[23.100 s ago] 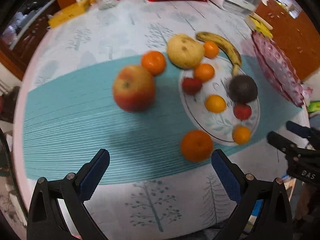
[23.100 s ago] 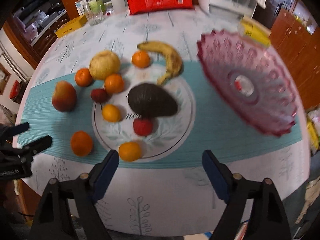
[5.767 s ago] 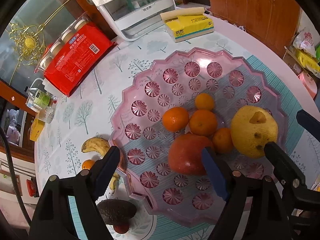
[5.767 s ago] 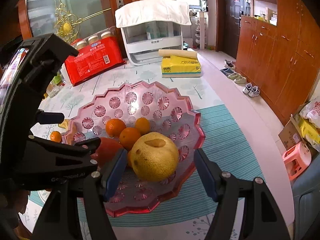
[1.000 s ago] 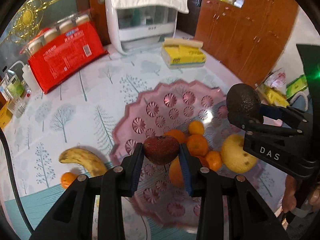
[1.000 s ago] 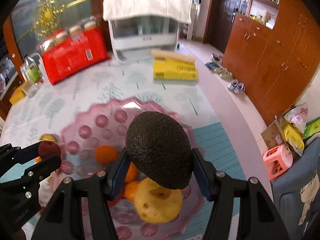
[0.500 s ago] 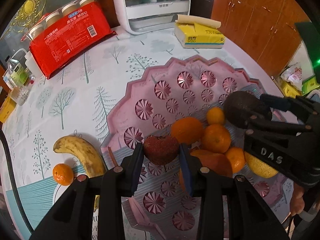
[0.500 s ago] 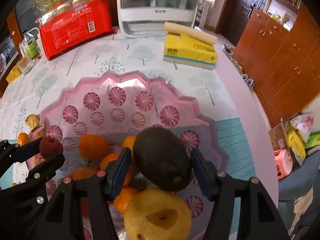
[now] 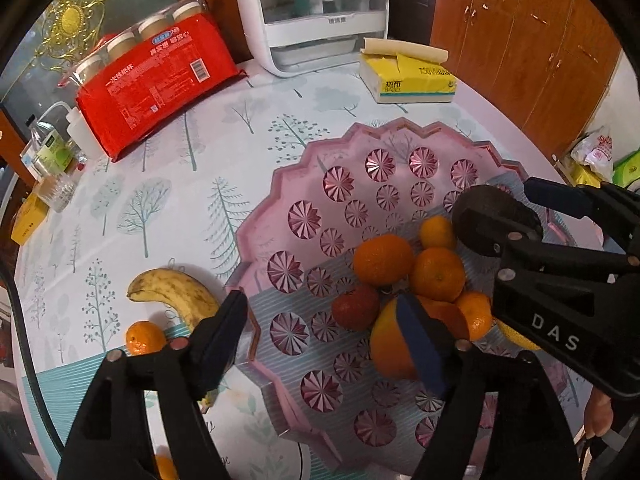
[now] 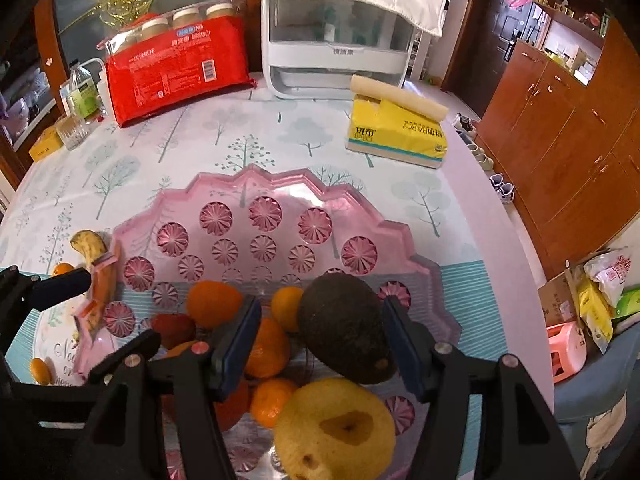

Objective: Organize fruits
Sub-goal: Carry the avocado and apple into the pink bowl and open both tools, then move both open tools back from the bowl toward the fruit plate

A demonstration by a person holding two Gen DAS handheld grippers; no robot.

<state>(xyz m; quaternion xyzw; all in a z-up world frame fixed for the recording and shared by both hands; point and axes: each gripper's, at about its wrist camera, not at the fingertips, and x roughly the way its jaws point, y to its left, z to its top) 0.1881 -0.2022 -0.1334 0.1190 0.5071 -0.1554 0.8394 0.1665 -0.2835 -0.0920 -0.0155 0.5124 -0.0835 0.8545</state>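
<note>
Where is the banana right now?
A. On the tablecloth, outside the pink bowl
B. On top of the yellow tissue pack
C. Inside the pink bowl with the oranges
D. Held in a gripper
A. The banana lies on the tablecloth just outside the rim of the pink bowl, beside a small orange, with no gripper on it.

Upper left of the frame: a red snack pack lies on the tree-patterned counter. A white appliance stands top centre, with a yellow tissue pack to its right.
</note>
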